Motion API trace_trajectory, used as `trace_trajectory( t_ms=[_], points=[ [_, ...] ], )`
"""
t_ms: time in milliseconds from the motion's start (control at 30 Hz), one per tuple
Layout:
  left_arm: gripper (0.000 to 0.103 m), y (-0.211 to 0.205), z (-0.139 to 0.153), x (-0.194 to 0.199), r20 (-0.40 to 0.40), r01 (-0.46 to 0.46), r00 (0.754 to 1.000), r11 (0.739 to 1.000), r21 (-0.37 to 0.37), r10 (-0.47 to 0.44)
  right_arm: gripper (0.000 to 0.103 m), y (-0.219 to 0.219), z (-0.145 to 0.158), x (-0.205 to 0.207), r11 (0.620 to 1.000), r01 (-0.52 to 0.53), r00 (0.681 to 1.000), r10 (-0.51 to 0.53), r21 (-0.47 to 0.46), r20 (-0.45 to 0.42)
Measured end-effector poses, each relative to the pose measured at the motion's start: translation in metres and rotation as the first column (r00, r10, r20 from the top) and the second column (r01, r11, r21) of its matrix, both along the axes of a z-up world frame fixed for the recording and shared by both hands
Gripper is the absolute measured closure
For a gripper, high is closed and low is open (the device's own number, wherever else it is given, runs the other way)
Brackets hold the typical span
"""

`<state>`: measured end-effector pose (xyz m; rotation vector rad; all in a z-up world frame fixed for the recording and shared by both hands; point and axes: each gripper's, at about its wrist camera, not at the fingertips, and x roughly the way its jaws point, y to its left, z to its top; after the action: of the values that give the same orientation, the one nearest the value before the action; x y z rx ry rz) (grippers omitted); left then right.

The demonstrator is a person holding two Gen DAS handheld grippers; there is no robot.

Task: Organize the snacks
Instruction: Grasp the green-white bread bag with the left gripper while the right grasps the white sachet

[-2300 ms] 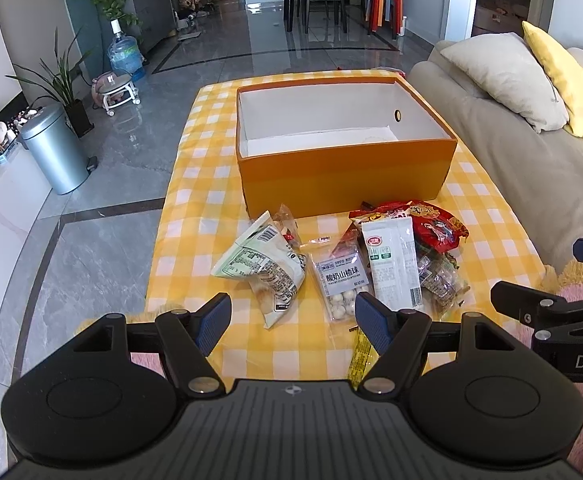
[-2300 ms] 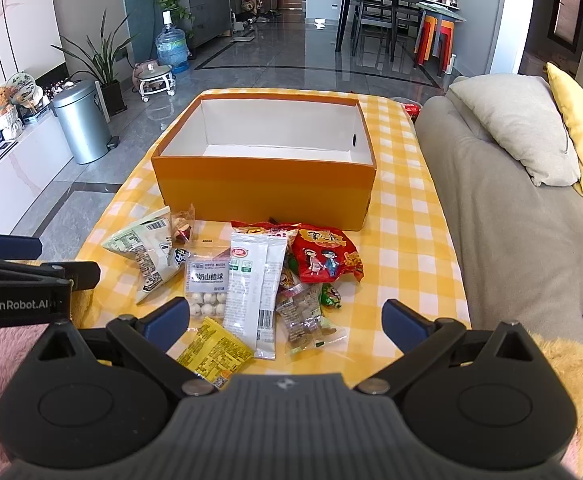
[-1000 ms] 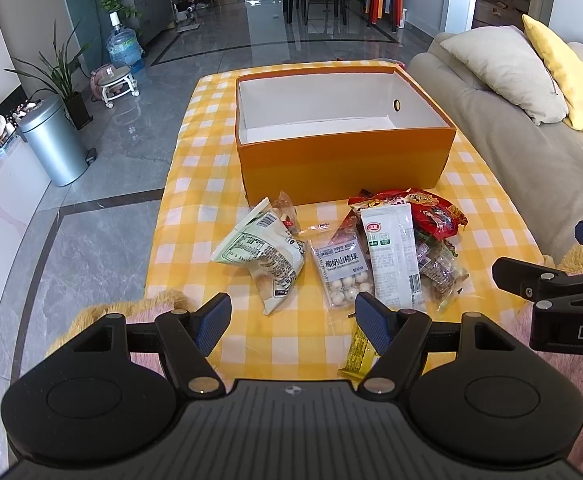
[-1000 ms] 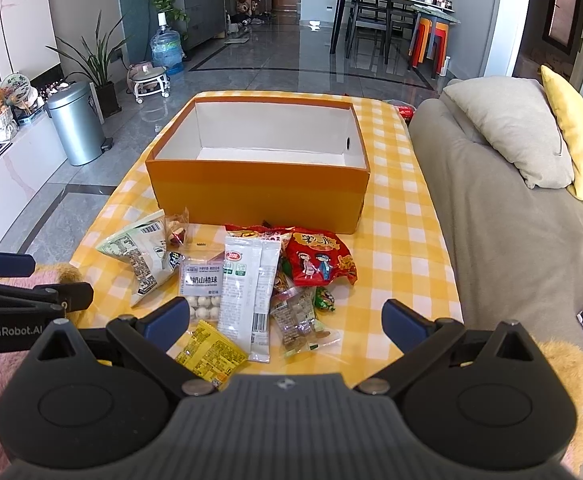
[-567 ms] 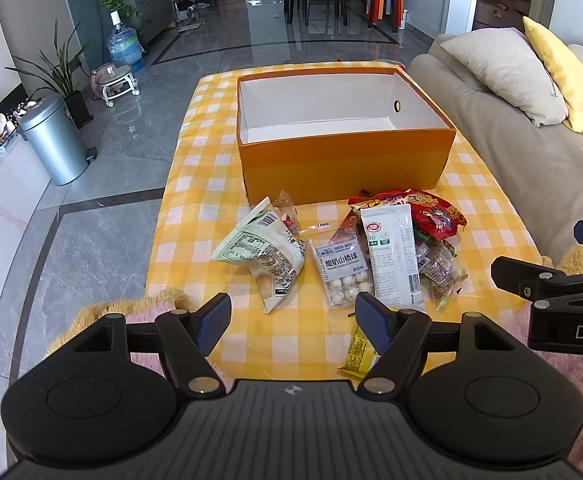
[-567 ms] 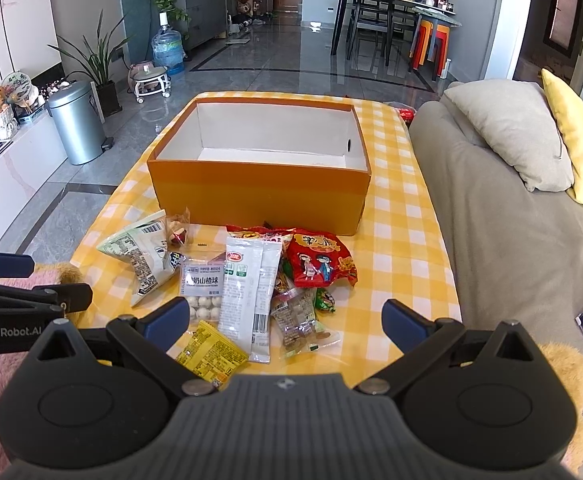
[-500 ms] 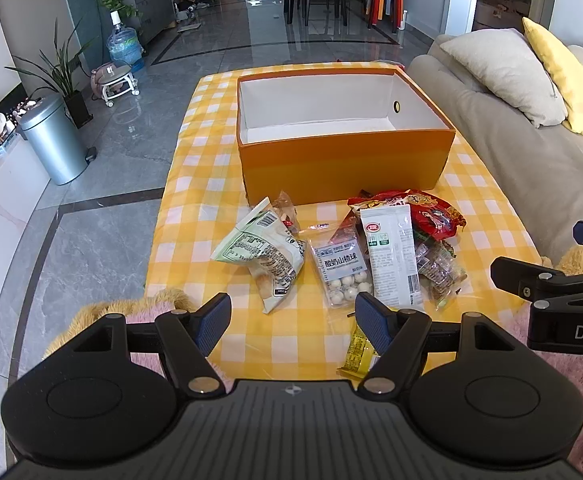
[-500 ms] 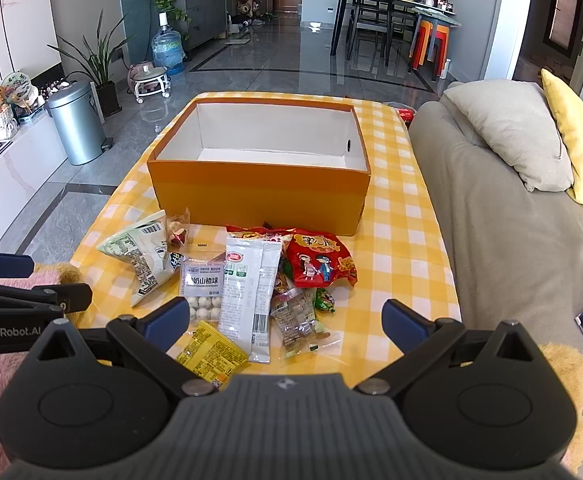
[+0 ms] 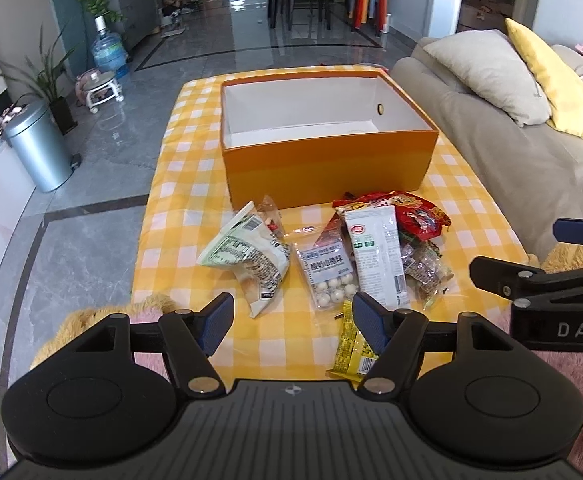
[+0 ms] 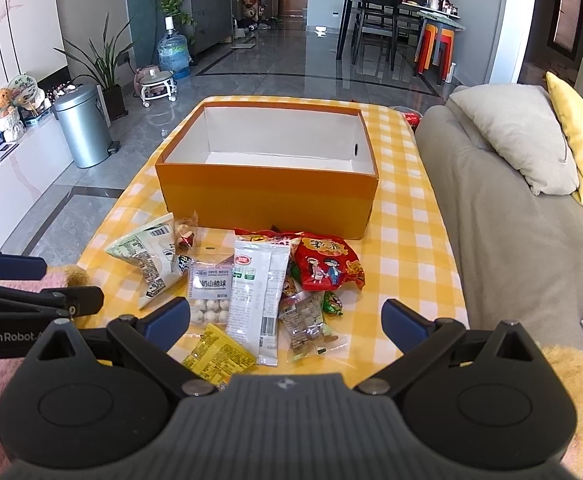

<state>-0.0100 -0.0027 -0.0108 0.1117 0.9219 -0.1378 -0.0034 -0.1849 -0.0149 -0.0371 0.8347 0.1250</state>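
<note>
A: Left wrist view: the left gripper (image 9: 293,322) hangs above the near edge of the table (image 9: 179,184), jaws apart and closing a little with nothing between them. Why so far back?

B: I'd guess it is lining up a first pick. The snacks (image 9: 331,256) lie in a loose heap on the checked cloth just in front of the orange box (image 9: 327,168), which stands empty with its open top facing up, presumably where they belong.

A: And the other hand?

B: The right gripper (image 10: 287,322) is spread wide too, holding nothing, hovering over the same heap. The white sachet (image 10: 257,292) lies on top of the red packet (image 10: 325,268), so it looks the easier one to lift first.

A: Anything you can't read?

B: The yellow packet (image 10: 219,354) is partly covered by the gripper body in both views. The small wrapped sweets (image 10: 305,320) are too crumpled to name. How many pieces sit under the heap I cannot tell.
</note>
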Motion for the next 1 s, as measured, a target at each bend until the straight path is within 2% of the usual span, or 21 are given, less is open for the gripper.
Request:
trace_trajectory(
  t_ms=[100,233,267,400,433,467,567,633,667,733,933,1000],
  points=[
    [0.025,-0.002,-0.001,0.004,0.0,0.04,0.999,0.999,0.012,-0.04,0.006,-0.001,-0.005,0.004,1.0,0.004,1.0,-0.003,0.012,-0.014],
    [0.04,0.006,-0.005,0.014,-0.026,0.054,0.998,0.998,-0.032,-0.055,0.018,-0.003,-0.014,0.013,0.999,-0.011,0.999,0.012,0.036,-0.051],
    [0.04,0.009,-0.006,0.017,-0.032,0.047,0.998,0.998,-0.048,-0.048,0.021,-0.003,-0.016,0.015,0.999,-0.017,0.998,0.019,0.039,-0.056],
    [0.053,0.018,-0.009,0.031,-0.054,0.003,0.998,0.996,-0.092,-0.008,0.027,-0.002,-0.024,0.026,0.998,-0.039,0.998,0.042,0.058,-0.052],
    [0.059,0.019,-0.011,0.034,-0.063,-0.005,0.998,0.995,-0.103,-0.002,0.028,-0.002,-0.026,0.03,0.997,-0.034,0.998,0.038,0.067,-0.05],
    [0.059,0.021,-0.012,0.038,-0.07,-0.007,0.998,0.994,-0.113,-0.001,0.028,-0.003,-0.029,0.034,0.997,-0.024,0.998,0.028,0.07,-0.052],
    [0.059,0.023,-0.02,0.049,-0.098,-0.047,0.994,0.993,-0.106,0.036,0.028,-0.003,-0.037,0.046,0.997,-0.004,0.998,0.009,0.076,-0.063],
    [0.059,0.024,-0.026,0.057,-0.126,-0.079,0.99,0.991,-0.11,0.065,0.028,-0.001,-0.044,0.055,0.997,-0.028,0.996,0.034,0.077,-0.08],
    [0.057,0.026,-0.029,0.06,-0.136,-0.095,0.988,0.989,-0.116,0.079,0.028,0.002,-0.048,0.06,0.997,-0.042,0.995,0.048,0.068,-0.089],
    [0.043,0.028,-0.035,0.069,-0.16,-0.129,0.981,0.985,-0.114,0.11,0.028,0.008,-0.056,0.068,0.997,-0.066,0.993,0.071,0.049,-0.098],
    [0.033,0.034,-0.056,0.092,-0.213,-0.209,0.96,0.972,-0.112,0.182,0.028,0.023,-0.08,0.093,0.995,-0.086,0.982,0.094,0.053,-0.164],
    [0.031,0.035,-0.062,0.098,-0.227,-0.236,0.952,0.965,-0.111,0.207,0.034,0.025,-0.088,0.101,0.995,-0.074,0.977,0.086,0.07,-0.196]
  ],
)
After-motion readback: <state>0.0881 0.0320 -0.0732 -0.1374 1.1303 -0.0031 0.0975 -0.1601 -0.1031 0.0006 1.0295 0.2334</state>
